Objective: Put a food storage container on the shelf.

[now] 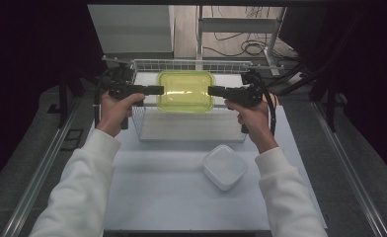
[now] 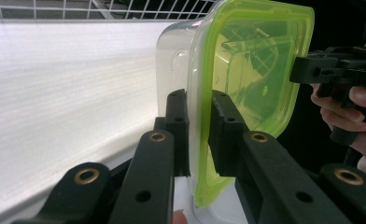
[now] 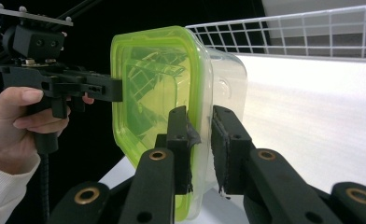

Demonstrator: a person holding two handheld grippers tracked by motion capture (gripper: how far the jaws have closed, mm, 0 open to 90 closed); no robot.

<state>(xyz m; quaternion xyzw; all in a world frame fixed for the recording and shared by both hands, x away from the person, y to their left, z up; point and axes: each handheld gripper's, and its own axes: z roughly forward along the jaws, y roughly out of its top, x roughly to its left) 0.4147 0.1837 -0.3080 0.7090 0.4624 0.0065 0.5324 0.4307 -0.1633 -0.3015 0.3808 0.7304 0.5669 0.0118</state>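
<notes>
High view: I have the green-lidded box (image 1: 185, 91) at upper centre, above the wire basket (image 1: 191, 64), left gripper (image 1: 158, 90) and right gripper (image 1: 213, 90) clamped on its opposite rims. A white tub (image 1: 224, 167) sits lower right.

Left gripper view: jaws nearly closed, pinching the lid (image 2: 246, 88) edge.

Right gripper view: jaws nearly closed on the other rim.

Yellow-green lid (image 1: 185, 90) on a clear box (image 2: 174, 60); white wire basket (image 1: 191, 64); white tub (image 1: 224, 167); black grippers (image 1: 161, 90).
</notes>
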